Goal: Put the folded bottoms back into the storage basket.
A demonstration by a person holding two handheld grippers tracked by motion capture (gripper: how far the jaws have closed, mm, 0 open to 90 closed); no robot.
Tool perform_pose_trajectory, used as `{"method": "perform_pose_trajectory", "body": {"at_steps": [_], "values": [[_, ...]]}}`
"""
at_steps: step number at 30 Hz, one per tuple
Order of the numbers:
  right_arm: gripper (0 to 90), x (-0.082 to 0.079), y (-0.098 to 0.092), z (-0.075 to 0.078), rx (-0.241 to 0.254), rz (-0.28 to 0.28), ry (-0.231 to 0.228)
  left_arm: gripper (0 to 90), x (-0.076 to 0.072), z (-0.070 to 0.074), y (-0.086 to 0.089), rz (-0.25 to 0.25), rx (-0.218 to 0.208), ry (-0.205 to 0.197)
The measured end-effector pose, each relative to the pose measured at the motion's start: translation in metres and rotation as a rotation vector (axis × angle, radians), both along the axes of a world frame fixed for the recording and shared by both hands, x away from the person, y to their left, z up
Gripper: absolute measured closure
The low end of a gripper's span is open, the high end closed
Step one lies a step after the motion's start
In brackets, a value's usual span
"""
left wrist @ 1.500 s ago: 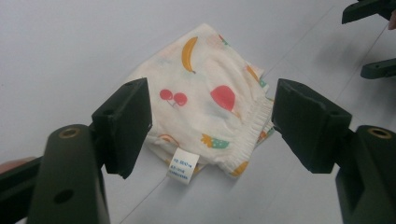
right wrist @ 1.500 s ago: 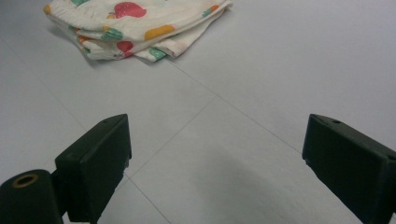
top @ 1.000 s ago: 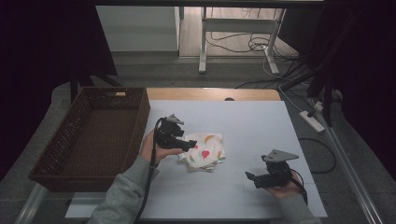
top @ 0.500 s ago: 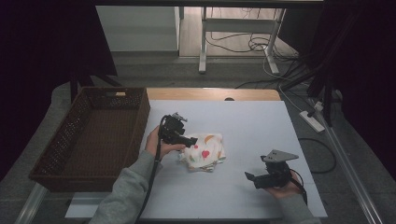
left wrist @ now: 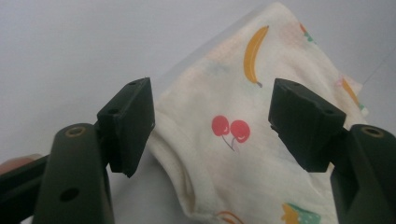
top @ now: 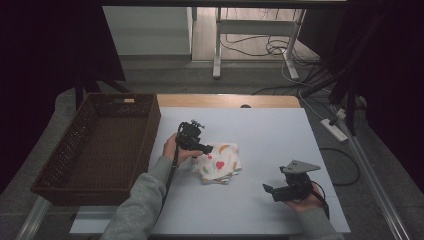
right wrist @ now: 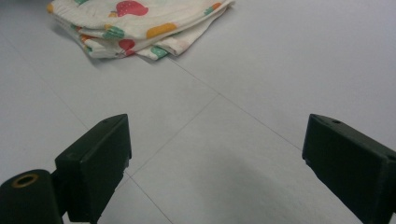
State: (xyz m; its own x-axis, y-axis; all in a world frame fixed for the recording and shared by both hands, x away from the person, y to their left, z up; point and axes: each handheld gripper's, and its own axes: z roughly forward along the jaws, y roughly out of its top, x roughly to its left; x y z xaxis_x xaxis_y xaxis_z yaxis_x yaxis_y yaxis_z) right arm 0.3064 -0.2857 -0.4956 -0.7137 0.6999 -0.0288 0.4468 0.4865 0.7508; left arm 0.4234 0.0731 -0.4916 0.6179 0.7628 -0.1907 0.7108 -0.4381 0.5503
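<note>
High view: a folded cloth [top: 218, 163] with a fruit print is seen lying near the middle of the white table [top: 270, 135]. The left gripper [top: 204, 148] is held at the cloth's left edge, jaws pointed toward it; the left hand [top: 175, 149] is wrapped around its body. The right gripper [top: 268, 190] is held low at the table's near right, well apart from the cloth, with the grey plate [top: 300, 166] on top. A brown wicker basket [top: 80, 150] is placed off the left edge of the table, just beside it. Beyond the far edge a grey floor, white desk legs [top: 217, 45] and loose cables [top: 280, 47] are seen; a power strip [top: 334, 129] lies on the floor at right. The surroundings are dark.

Left gripper view: the jaws are spread wide, nothing gripped. The cloth [left wrist: 243, 135] is seen between and beyond them, a raised fold close to the left jaw; contact cannot be told. Cherry and banana prints are visible. The table [left wrist: 70, 51] is bare behind.

Right gripper view: the jaws are spread wide, nothing between them. The cloth [right wrist: 135, 25] is seen at the top left, layered edges facing the camera. Thin seam lines are seen crossing the table [right wrist: 280, 84].
</note>
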Motion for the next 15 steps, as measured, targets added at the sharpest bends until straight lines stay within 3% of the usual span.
{"method": "perform_pose_trajectory", "body": {"at_steps": [15], "values": [[8.4,0.001,0.0,-0.001,-0.006,0.0,0.005,30.3,0.011,-0.016,0.001,0.022,0.041,0.049]]}}
